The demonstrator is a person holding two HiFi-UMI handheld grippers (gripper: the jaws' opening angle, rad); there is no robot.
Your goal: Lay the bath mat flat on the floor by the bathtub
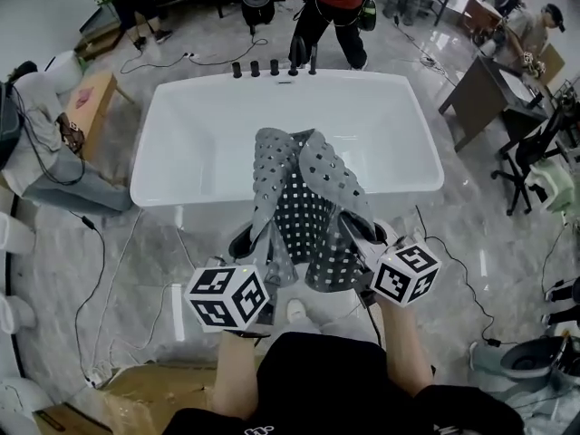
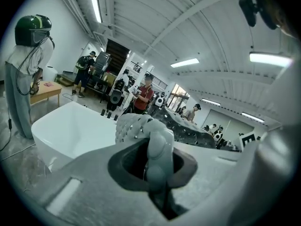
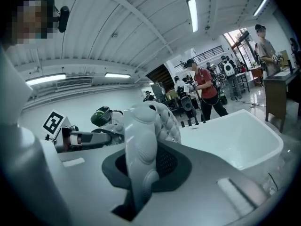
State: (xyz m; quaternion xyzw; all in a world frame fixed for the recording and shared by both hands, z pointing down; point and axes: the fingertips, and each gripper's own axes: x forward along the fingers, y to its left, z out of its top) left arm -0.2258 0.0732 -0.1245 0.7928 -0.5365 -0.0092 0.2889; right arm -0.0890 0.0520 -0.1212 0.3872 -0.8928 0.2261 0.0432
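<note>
Head view alone: both ends of bathtub (image 1: 172, 178)

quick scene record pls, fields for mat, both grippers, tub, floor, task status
mat: grey perforated bath mat, bunched and folded, held up in the air
left: left gripper shut on the bath mat
right: right gripper shut on the bath mat
tub: white bathtub, just ahead of the person
floor: glossy grey floor, cables lying on it
status: mat not yet laid flat
</note>
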